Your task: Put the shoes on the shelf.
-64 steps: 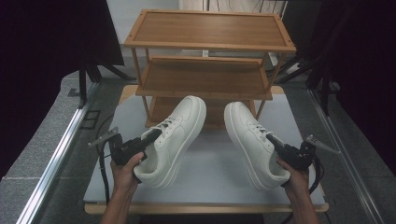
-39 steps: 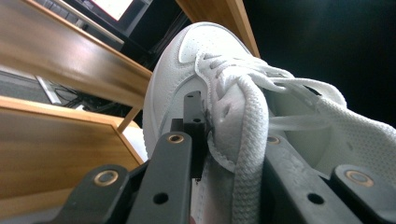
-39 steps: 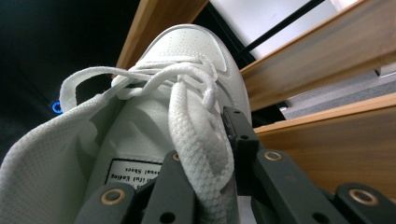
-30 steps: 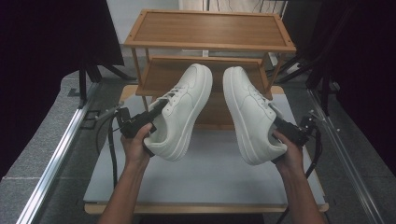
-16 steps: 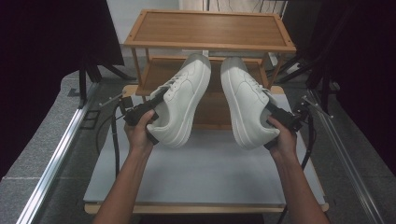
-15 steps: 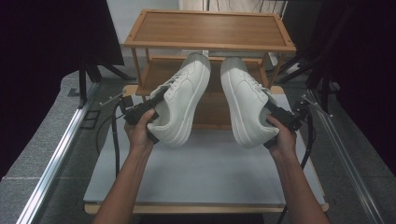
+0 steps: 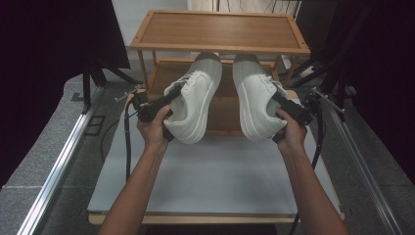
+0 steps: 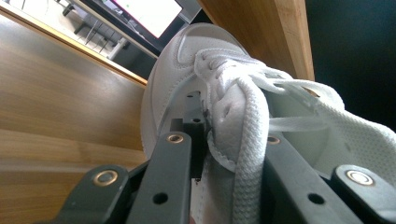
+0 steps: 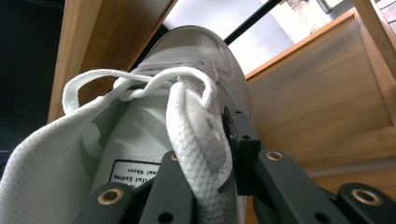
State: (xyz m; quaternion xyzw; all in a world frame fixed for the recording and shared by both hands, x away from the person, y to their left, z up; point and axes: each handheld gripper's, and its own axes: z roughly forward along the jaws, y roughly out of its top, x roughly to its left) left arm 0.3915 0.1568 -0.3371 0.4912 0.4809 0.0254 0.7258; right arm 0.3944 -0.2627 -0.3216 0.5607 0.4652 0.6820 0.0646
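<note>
We have lifted both white sneakers off the table, left gripper [image 7: 169,100] clamped on the left sneaker [image 7: 193,105], right gripper [image 7: 284,105] on the right sneaker [image 7: 254,100], toes now entering the wooden rack's [image 7: 220,29] middle shelf.

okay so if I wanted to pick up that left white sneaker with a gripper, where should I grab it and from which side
Probably the collar wall beside the laces, approached from the heel end. The left sneaker has an open mouth, so one jaw fits inside and one outside that thin padded edge. The left gripper holds it exactly there, toe pointing at the wooden rack.
</note>
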